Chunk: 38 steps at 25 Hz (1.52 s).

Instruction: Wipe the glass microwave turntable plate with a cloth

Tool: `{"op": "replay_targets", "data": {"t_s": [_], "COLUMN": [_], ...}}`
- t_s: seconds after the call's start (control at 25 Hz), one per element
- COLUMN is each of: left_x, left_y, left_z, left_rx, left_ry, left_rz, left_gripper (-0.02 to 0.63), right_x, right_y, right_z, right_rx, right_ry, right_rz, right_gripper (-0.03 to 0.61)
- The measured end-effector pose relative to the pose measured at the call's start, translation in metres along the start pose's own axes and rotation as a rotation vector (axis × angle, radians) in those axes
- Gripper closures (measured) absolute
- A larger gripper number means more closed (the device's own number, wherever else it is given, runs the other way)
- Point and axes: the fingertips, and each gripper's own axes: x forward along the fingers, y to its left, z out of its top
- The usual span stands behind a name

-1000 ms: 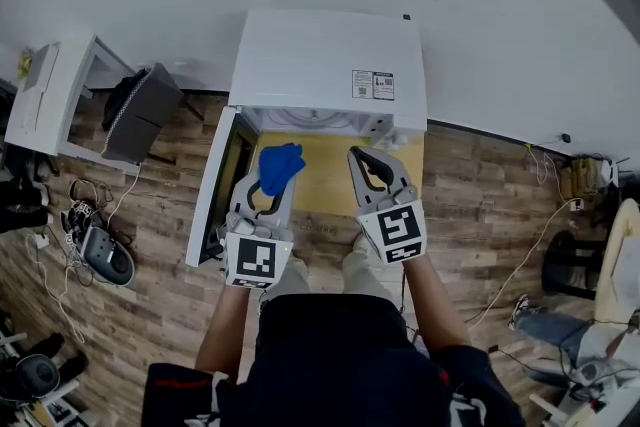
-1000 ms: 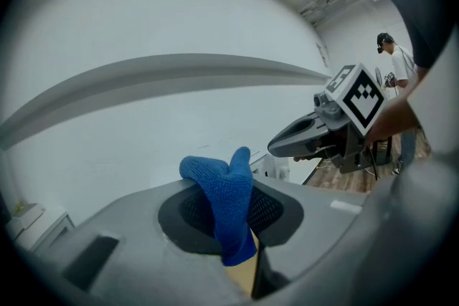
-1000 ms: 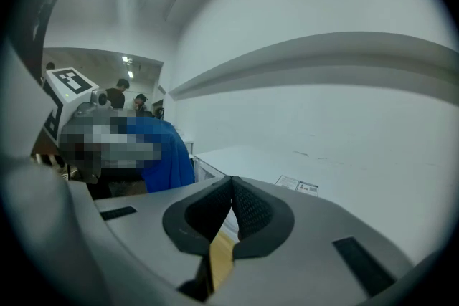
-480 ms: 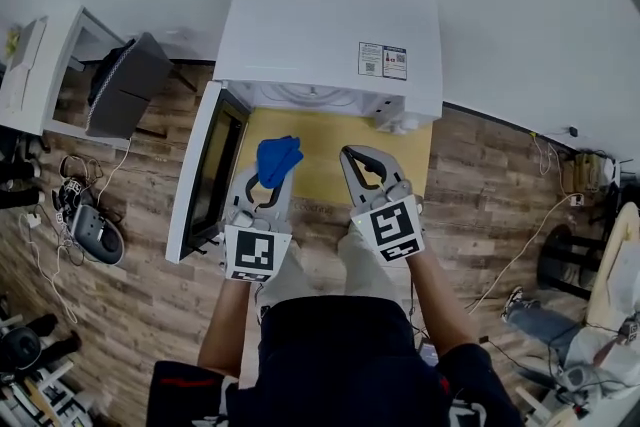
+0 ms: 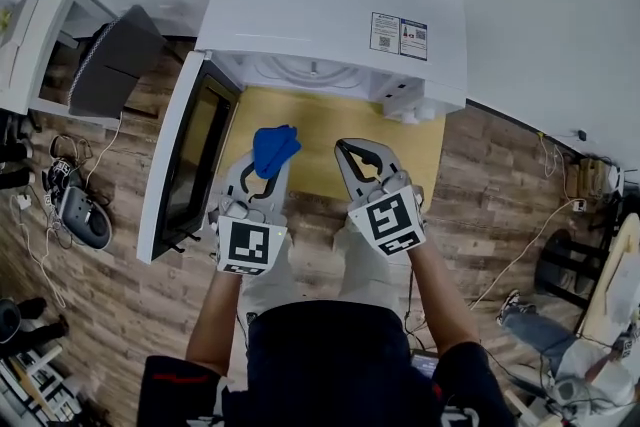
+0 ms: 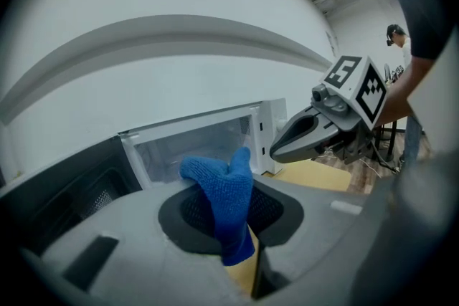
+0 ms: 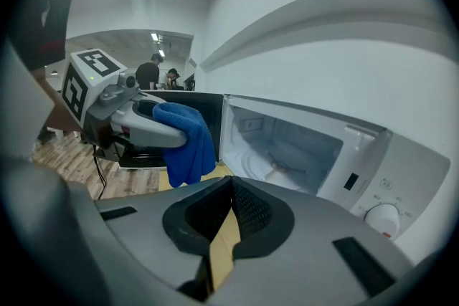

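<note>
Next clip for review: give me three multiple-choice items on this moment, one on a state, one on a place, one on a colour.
1. The microwave door is: A. shut B. swung open C. missing
2. The cloth is: A. inside the microwave B. between the jaws of the left gripper C. draped over the door
3. The cloth's colour is: A. blue B. white C. red

Answers:
1. B: the door stands out to the side and the cavity shows.
2. B: the left gripper view shows it pinched there.
3. A: it is blue in every view.
</note>
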Motion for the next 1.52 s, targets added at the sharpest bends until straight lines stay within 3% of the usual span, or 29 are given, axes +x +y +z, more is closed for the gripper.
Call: {"op": "replay_targets", "data": {"t_s": [0.6,1.08,1.52], "left_x": [0.03,0.05,0.073], "left_y": [-0.009,0.004,0.013], "left_z": [-0.074,-0.09,-0.101], "left_rx": [0.026,0.076,0.088], "left_ry": [-0.011,-0.058,-0.074], "left_rz": [0.027,0.045,0.042], "left_gripper": [0.552,0.552,0.552], "right_x": [0.06,0.094,0.119], "right_y": [0.002,-0.02,-0.033], "right_z": [-0.07,-0.079,-0.084], "right_rx": [-0.13,-0.227,-0.388], "right_ry": [0.029,0.043,0.1], "right_rz": [0.02,-0.027,-0.054], "right_gripper": [0.572,0.572,0.571]}}
